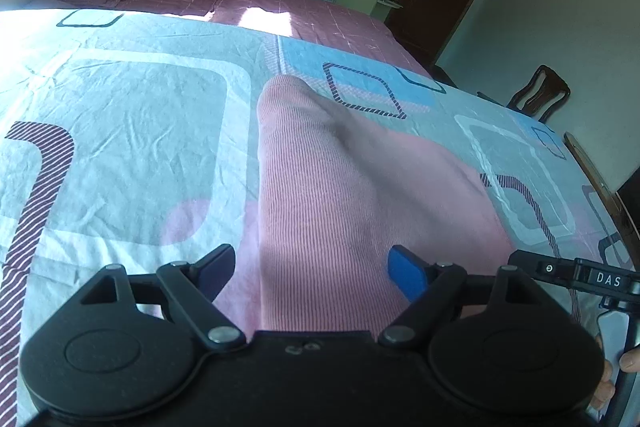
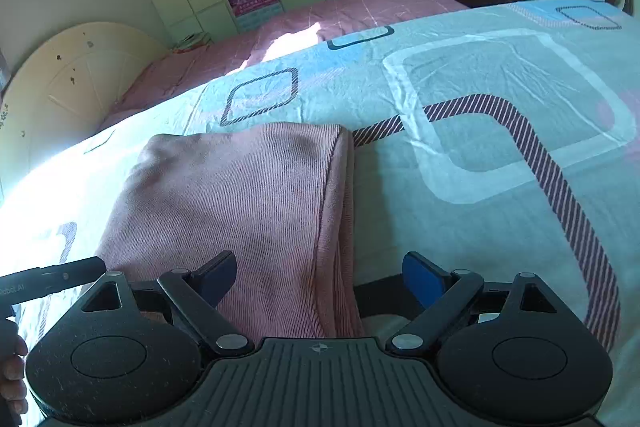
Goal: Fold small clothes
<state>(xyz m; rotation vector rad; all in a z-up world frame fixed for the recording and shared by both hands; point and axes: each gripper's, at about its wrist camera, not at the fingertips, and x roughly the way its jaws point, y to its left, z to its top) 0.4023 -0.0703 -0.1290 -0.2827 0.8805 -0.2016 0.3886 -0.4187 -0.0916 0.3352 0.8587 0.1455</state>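
I see a pink ribbed knit garment (image 1: pixel 320 187) lying folded on the patterned bedsheet (image 1: pixel 120 99), its long folded edge running away from me and its far end rounded. From the right wrist camera the same garment (image 2: pixel 240 203) shows a doubled seam along its right side and a few soft dents on top. My left claw (image 1: pixel 316 273) stands wide open above its near end, gripping nothing. My right claw (image 2: pixel 320 279) is open too, its pads clear of the cloth.
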